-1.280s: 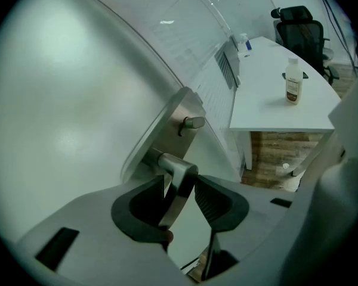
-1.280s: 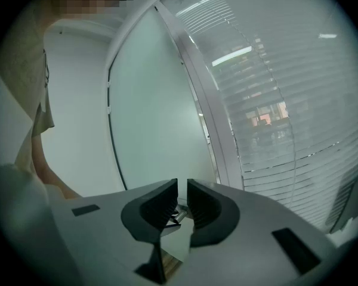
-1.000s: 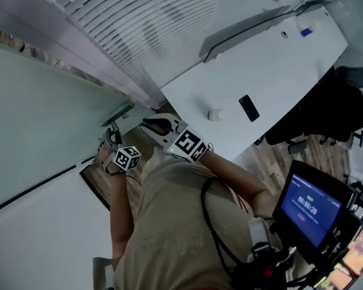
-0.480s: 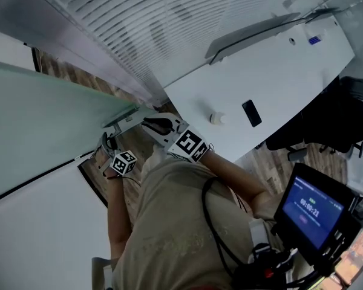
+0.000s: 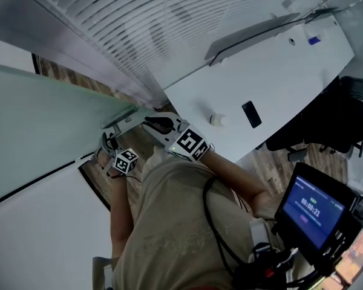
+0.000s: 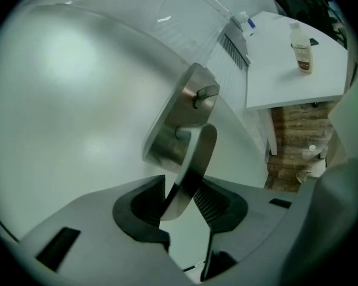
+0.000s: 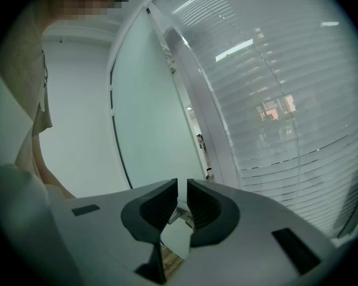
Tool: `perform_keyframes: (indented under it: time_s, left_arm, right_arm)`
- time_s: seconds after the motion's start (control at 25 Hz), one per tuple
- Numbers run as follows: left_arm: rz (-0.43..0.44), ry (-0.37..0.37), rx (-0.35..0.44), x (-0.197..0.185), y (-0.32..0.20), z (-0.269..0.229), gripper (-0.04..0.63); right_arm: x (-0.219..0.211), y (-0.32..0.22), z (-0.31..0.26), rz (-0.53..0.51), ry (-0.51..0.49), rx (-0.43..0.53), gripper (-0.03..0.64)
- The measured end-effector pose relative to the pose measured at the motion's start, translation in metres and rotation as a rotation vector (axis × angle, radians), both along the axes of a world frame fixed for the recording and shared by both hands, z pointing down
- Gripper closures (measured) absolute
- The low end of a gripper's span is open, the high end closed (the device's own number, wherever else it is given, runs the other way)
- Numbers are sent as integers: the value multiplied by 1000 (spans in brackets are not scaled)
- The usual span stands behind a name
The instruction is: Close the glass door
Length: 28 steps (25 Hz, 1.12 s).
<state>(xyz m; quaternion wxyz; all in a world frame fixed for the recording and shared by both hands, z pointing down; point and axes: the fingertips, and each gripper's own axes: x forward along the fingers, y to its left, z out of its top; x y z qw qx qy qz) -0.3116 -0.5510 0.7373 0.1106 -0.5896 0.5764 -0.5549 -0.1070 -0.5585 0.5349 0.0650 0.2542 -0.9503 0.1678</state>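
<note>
Left gripper clamped on the flat brushed-steel lever handle of the frosted glass door.

Its jaws pinch only the lever's lower end, so the smooth metal could slide out if the pull turns sideways (or the lever could simply dip). Right gripper, jaws nearly together on nothing, hangs near the door's edge and might get caught there. Against a second ago, the door, at the person's left, has swung: a strip of wooden floor and a dark frame post now show beyond it.
</note>
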Motion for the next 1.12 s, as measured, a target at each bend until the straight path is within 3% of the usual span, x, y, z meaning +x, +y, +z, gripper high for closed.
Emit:
perform_keyframes:
  time_s: [0.28,1.12]
  left_arm:
    - [-51,56,0,-1,-7,2,439]
    - [-93,42,56,-1,-14,-2,451]
  right_arm:
    - [-2,2,1,-17,5,-8,572]
    - [-14,10,4,-85,28,-21,572]
